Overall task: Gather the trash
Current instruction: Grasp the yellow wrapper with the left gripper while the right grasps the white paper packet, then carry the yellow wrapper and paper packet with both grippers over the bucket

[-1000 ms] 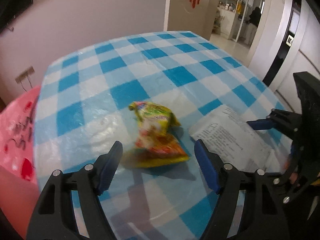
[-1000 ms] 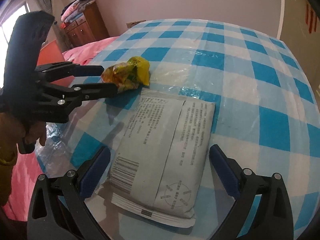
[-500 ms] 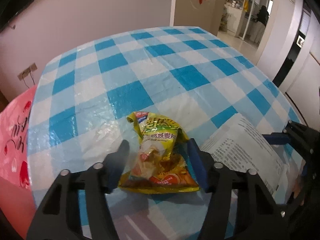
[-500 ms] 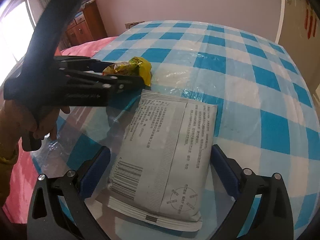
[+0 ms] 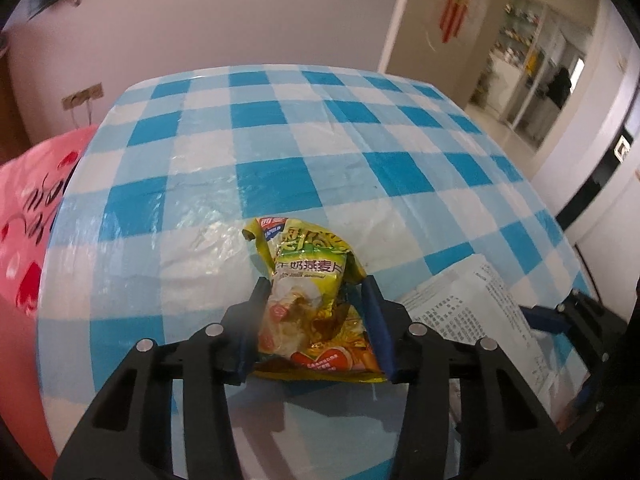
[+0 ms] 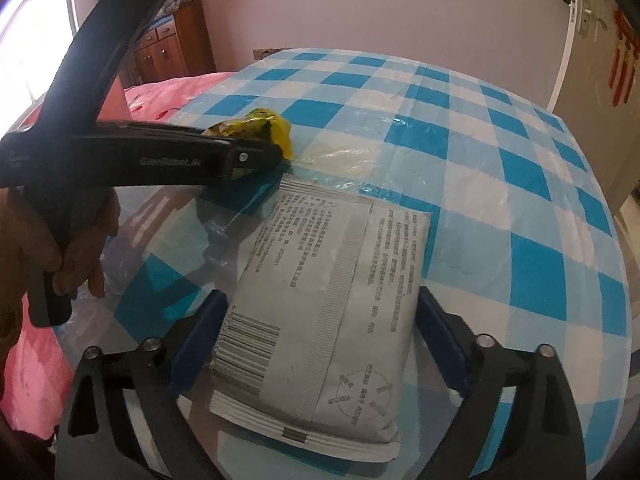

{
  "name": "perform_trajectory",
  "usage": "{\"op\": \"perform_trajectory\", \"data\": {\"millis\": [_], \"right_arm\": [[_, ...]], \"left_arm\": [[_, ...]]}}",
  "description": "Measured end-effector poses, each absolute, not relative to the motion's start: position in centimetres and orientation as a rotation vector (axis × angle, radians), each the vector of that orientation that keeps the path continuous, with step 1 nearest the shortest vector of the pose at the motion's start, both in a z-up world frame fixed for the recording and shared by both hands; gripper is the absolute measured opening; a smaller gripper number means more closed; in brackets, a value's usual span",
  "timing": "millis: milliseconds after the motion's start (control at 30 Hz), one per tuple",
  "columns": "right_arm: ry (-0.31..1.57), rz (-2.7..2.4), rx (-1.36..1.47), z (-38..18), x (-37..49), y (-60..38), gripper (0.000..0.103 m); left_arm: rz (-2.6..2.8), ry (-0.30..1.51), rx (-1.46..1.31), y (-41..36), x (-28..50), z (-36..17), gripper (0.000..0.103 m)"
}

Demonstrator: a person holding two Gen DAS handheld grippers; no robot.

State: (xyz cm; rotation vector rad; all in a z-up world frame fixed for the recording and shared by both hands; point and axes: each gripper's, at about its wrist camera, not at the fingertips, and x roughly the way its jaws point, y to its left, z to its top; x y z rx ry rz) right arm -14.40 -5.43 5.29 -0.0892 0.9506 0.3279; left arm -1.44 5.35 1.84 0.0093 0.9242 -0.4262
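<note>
Step in hand: grasping. The left claw has just been closing, pads now bearing on the yellow snack wrapper on the table. The right claw, wide and closing, straddles the white packet at 4 o'clock of the wrapper. Next: finish both grips, then lift.

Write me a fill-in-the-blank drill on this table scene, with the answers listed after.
1. The left gripper has its fingers on either side of the crumpled ____ snack wrapper.
2. The white packet between the right gripper's fingers shows a printed ____ near its lower left corner.
3. Both pieces of trash lie on a tablecloth checked in white and ____.

Answers: yellow; barcode; blue
</note>
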Motion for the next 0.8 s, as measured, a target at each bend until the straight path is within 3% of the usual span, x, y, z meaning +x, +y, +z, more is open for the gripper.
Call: {"op": "perform_trajectory", "data": {"millis": [233, 800], "right_arm": [[0.939, 0.335, -0.084, 5.6, -14.6, -5.9, 0.081], [0.923, 0.296, -0.041, 6.6, -15.1, -7.5, 0.078]], "left_arm": [[-0.383, 0.912, -0.076, 6.4, -2.8, 1.9, 0.046], [-0.354, 0.854, -0.137, 9.2, -6.6, 3.7, 0.042]]}}
